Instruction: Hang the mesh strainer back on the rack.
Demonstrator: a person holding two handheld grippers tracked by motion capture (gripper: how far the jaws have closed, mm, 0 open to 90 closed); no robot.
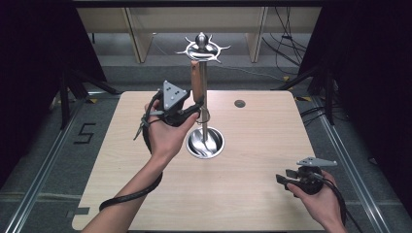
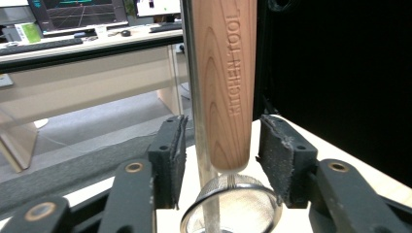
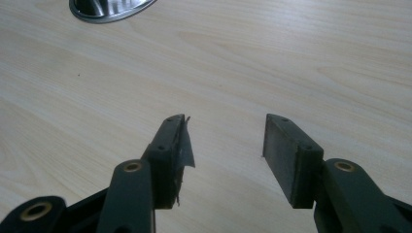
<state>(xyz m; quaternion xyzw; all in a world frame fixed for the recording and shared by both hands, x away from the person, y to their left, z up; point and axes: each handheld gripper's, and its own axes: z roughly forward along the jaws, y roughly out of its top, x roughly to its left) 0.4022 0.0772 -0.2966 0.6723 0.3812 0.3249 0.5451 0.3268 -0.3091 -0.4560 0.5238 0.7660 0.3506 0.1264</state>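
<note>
A steel hanging stand rises from a round base (image 1: 205, 142) at the table's middle, its pole (image 1: 204, 116) topped by a ring of hooks (image 1: 202, 47). A wooden handle (image 1: 196, 82) stamped KITCHEN TOOL (image 2: 226, 73) hangs upright beside the pole (image 2: 192, 73), with a mesh strainer bowl (image 2: 233, 204) below it. My left gripper (image 1: 197, 108) (image 2: 223, 141) stands open around the handle's lower end, a small gap at each pad. My right gripper (image 1: 284, 177) (image 3: 226, 145) is open over bare tabletop at the near right, nothing between its fingers.
The light wooden table (image 1: 262, 145) has a small round grommet (image 1: 239, 103) behind the stand. The stand's base (image 3: 109, 7) lies far ahead of the right gripper. Dark curtains flank the table; a desk with monitors (image 2: 77, 14) stands beyond.
</note>
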